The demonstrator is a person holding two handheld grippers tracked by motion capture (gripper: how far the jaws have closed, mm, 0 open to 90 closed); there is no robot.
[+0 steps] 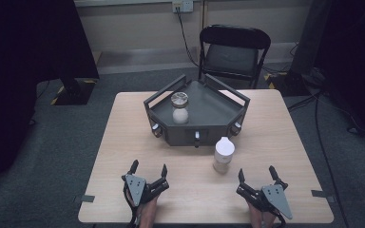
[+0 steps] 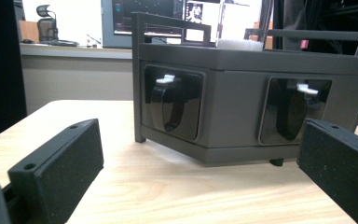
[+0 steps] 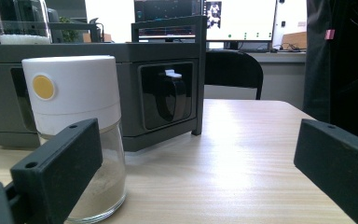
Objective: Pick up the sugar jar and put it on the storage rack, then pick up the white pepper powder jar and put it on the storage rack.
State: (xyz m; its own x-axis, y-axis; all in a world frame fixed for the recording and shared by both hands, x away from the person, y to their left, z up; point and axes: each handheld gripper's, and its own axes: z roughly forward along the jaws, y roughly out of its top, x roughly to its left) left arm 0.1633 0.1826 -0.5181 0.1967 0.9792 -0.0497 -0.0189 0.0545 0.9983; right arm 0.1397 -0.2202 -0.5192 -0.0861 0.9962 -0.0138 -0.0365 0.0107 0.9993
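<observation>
Ahead, white-capped jar [image 1: 223, 154] stands before grey tray [image 1: 209, 133]

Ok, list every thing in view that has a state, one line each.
left gripper: open, empty, resting on table
right gripper: open, empty, resting on table
white-capped jar: upright on table, cap on, partly filled with powder
glass jar: upright in tray, lidded
grey tray: on table
folding chair: unfolded, unoccupied

light wooden table [image 1: 123, 142], dark grey angular tray [image 1: 218, 111] at its far middle, white-lidded jar [image 1: 223, 154] just in front
</observation>
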